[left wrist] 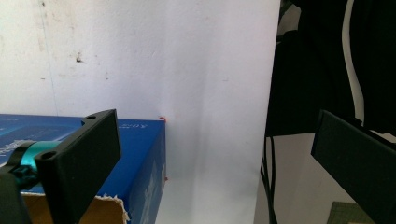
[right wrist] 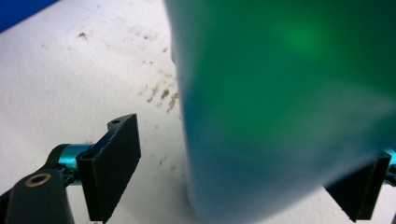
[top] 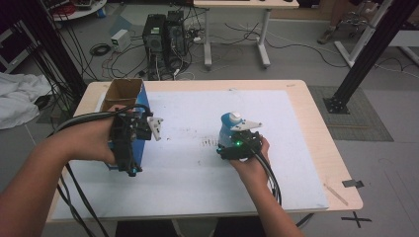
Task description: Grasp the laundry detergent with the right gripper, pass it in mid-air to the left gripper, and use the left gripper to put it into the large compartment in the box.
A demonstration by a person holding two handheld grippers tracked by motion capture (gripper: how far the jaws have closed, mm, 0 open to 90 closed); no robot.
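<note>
Right fingers (right wrist: 112, 168) gape around the bottle (right wrist: 289, 107); left fingers (left wrist: 79, 163) spread beside the box (left wrist: 135, 154).

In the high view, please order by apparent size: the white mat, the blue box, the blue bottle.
1. White mat, clearly the largest.
2. Blue box, open-topped, partly hidden by the left gripper.
3. Blue bottle, smallest, partly hidden by the right gripper.

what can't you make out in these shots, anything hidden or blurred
- Inside of the open blue cardboard box: high view, hidden by its walls.
- Blue and white bottle: right gripper view, blurred and cut off by the frame, so no label shows.
- Right gripper contact with the bottle: unclear; the bottle hides one jaw.
</note>
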